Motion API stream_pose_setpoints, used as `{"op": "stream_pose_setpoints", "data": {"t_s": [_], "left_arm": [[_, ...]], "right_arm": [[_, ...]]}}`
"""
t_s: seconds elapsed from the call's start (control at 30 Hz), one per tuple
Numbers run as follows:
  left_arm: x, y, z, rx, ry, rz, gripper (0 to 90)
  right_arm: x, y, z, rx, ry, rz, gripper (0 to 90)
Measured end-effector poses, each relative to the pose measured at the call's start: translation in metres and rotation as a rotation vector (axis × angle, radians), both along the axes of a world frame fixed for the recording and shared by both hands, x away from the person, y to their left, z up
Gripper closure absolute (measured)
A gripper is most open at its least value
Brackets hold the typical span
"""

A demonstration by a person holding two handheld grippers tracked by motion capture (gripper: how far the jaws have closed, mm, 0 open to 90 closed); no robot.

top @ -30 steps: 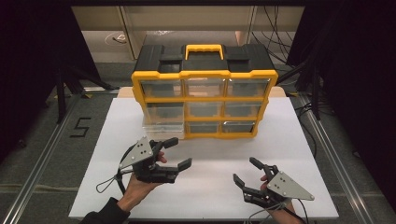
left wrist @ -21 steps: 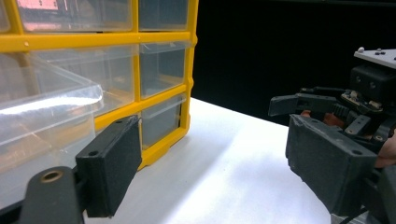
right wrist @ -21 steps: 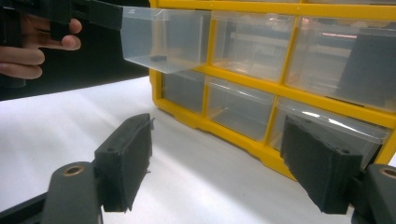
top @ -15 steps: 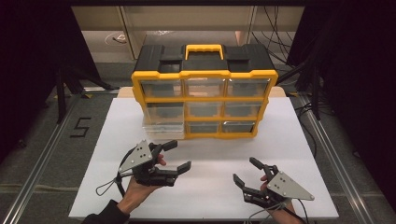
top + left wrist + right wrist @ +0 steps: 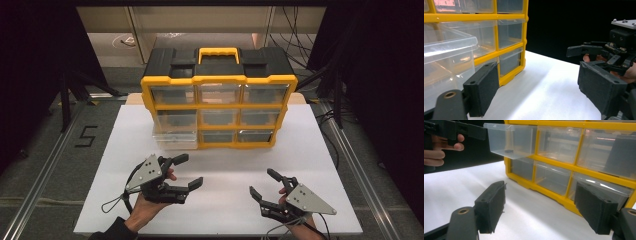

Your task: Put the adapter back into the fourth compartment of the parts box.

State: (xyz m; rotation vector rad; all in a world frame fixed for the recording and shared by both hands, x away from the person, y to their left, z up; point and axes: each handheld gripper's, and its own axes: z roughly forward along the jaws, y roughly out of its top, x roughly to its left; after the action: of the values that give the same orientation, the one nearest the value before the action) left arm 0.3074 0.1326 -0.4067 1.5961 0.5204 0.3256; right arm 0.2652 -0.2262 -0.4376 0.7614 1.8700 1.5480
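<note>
Before the yellow organizer (image 5: 218,107), left tool (image 5: 186,171) and right tool (image 5: 261,184) gape empty.

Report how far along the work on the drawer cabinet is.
Done: one clear drawer, at the cabinet's left, stands pulled out. In hand: nothing; the left gripper and right gripper are both open above the white table, short of the cabinet. Left: reaching and handling that drawer; the others look shut.
</note>
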Motion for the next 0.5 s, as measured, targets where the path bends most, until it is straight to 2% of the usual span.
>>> {"op": "stream_pose_setpoints", "data": {"t_s": [0.5], "left_arm": [[-0.0041,0.0023,-0.0084,0.008,-0.015,0.001,16.8]], "right_arm": [[-0.0002,-0.0002,0.0004,0.000,-0.003,0.000,26.0]]}}
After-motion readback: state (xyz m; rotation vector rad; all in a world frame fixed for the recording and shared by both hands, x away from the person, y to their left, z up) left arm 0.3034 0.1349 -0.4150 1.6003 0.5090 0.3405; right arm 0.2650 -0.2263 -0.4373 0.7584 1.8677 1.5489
